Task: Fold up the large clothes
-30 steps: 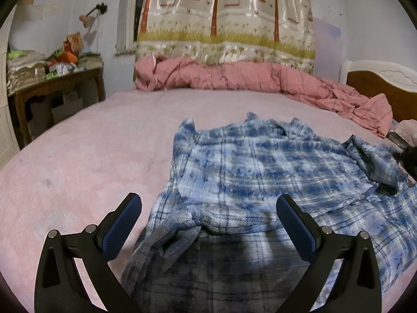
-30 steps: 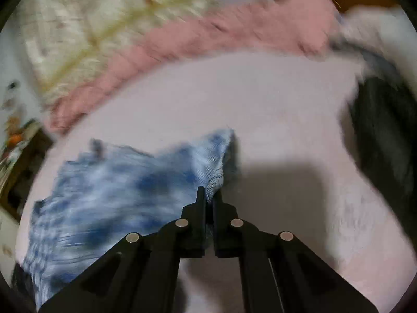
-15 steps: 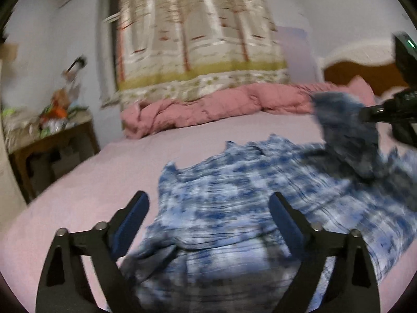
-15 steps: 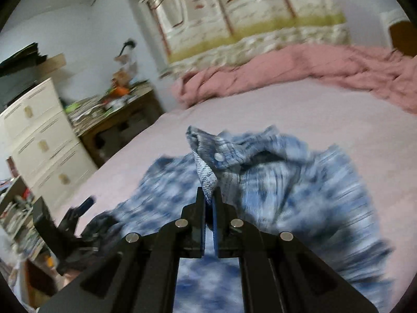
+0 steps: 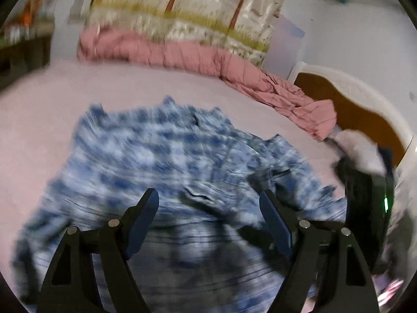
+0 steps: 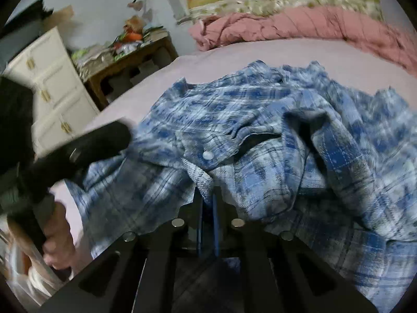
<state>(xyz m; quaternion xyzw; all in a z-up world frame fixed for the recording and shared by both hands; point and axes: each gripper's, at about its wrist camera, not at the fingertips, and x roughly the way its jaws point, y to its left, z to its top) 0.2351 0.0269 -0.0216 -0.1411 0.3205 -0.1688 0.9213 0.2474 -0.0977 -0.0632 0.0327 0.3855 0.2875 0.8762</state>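
A blue and white plaid shirt (image 5: 161,161) lies spread and rumpled on the pink bed (image 5: 39,109); the left wrist view is blurred. My left gripper (image 5: 209,208) is open and empty, just above the shirt's near part. My right gripper (image 6: 207,195) is shut on the shirt's sleeve cuff (image 6: 206,161), which has a white button, and holds it over the shirt's body (image 6: 234,109). The left gripper's black body (image 6: 86,151) and the hand on it show at the left of the right wrist view.
A pink quilt (image 5: 182,52) is bunched along the bed's far side under a tree-print curtain (image 5: 182,2). A wooden headboard (image 5: 351,114) stands right. A cluttered wooden table (image 6: 125,60) and a white drawer cabinet (image 6: 52,88) stand left of the bed.
My right gripper has carried the sleeve cuff from the shirt's right side across and down onto the shirt's body. My left gripper has swung right, still open, over the shirt.
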